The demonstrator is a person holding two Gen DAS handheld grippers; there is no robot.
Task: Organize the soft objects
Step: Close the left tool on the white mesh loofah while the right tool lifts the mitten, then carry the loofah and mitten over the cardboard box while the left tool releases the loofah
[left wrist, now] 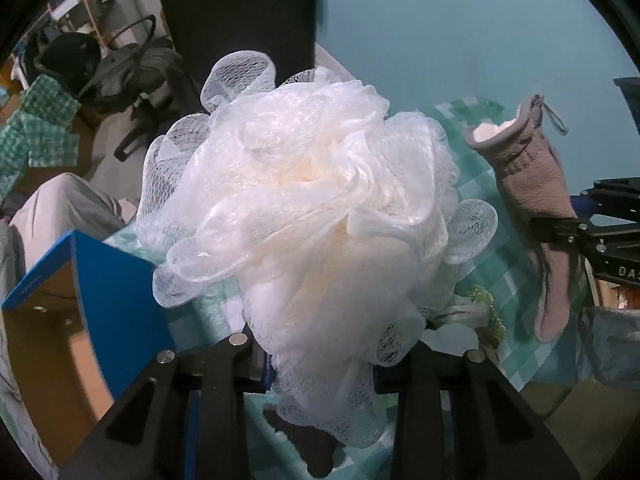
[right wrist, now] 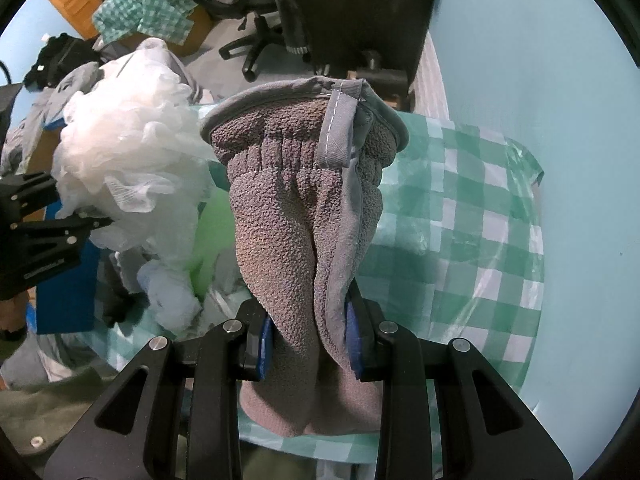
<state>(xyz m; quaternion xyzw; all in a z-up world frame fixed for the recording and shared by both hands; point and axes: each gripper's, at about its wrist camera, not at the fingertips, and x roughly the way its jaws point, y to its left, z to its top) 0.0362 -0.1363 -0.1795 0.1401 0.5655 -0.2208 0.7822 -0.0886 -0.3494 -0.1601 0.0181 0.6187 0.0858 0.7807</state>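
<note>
A white mesh bath pouf fills the middle of the left wrist view. My left gripper is shut on its lower part, and the netting bulges out around both fingers. The right wrist view shows the same pouf at the left, lifted off the table by the left gripper. A grey fleece glove stands cuff-up between the blue pads of my right gripper, which is shut on its finger end. In the left wrist view the glove hangs at the right in the right gripper.
A green-and-white checked cloth covers the table below. A cardboard box with a blue flap stands at the left. A pile of plastic bags and soft items lies under the pouf. An office chair stands behind.
</note>
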